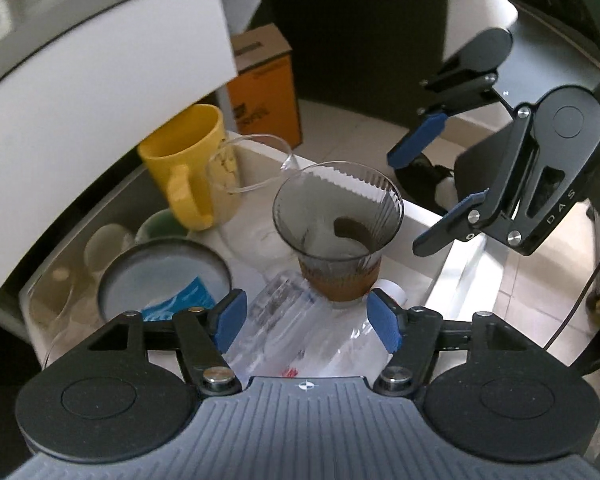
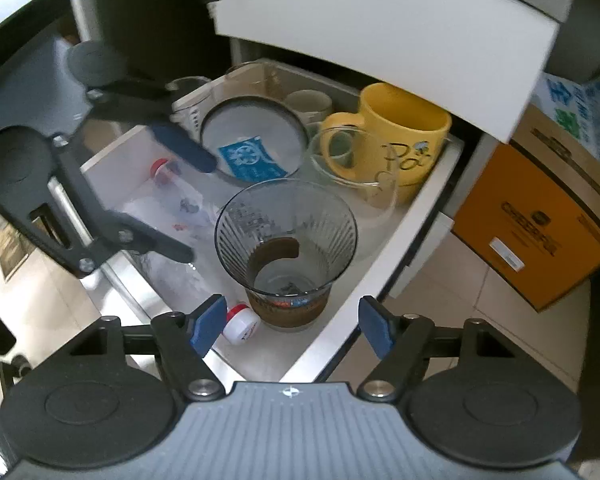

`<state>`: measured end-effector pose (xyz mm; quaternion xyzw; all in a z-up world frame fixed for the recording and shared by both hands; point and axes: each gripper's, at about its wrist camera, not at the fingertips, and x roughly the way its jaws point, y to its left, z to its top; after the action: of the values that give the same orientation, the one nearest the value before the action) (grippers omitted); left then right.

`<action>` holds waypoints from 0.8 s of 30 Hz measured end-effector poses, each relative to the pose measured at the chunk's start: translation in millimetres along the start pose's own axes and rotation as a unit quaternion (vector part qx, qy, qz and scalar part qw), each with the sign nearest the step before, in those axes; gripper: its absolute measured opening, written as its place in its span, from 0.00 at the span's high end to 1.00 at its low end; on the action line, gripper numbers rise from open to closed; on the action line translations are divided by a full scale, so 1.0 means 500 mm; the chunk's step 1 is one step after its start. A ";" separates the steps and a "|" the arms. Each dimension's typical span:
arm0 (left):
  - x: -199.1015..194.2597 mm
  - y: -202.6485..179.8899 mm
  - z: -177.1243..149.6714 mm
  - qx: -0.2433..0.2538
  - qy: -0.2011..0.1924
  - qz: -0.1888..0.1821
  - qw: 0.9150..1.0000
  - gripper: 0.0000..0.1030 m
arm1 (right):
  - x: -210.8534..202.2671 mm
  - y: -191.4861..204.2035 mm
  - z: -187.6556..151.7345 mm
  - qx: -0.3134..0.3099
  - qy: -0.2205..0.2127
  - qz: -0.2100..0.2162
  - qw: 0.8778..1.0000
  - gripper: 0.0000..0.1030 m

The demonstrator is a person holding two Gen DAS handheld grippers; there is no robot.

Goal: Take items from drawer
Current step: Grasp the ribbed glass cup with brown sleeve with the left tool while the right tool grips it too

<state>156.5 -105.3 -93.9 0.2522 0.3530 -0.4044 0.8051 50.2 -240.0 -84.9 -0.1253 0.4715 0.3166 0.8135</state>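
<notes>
The left gripper (image 1: 306,322) and right gripper (image 2: 290,324) hover with fingers spread, holding nothing. In the open white drawer (image 2: 384,256), a smoky ribbed glass tumbler (image 2: 286,248) stands near the front corner; a yellow ceramic mug (image 2: 400,136) stands at the rear.

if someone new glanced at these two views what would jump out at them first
The bright yellow mug at the back of the open drawer grabs the eye first. Next comes the smoky ribbed glass cup with its brown band, standing upright near the drawer's front, with a clear plastic bottle lying on its side beside it. Both the left gripper and the right gripper hover open over the drawer, holding nothing.
</notes>
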 end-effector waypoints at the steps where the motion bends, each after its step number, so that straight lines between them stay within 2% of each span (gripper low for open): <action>1: 0.007 0.001 0.002 0.002 0.001 -0.004 1.000 0.33 | 0.004 -0.001 0.001 -0.006 0.000 0.002 1.000 0.26; 11: 0.061 0.011 0.013 0.018 0.002 -0.046 0.999 0.34 | 0.042 -0.009 0.008 -0.046 -0.006 0.033 0.998 0.35; 17: 0.077 0.024 0.018 0.003 0.015 -0.076 0.997 0.41 | 0.047 -0.015 0.004 -0.054 -0.016 0.043 0.997 0.36; 21: 0.081 0.012 0.022 0.020 0.012 -0.073 0.997 0.52 | 0.046 -0.017 0.004 -0.062 -0.022 0.038 0.997 0.36; 24: 0.083 0.000 0.024 0.042 0.006 -0.057 0.997 0.52 | 0.045 -0.024 0.003 -0.056 -0.027 0.034 0.997 0.36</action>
<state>178.4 -133.1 -118.6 0.2676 0.3545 -0.4626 0.7673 66.8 -239.5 -104.6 -0.1463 0.4350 0.3735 0.8061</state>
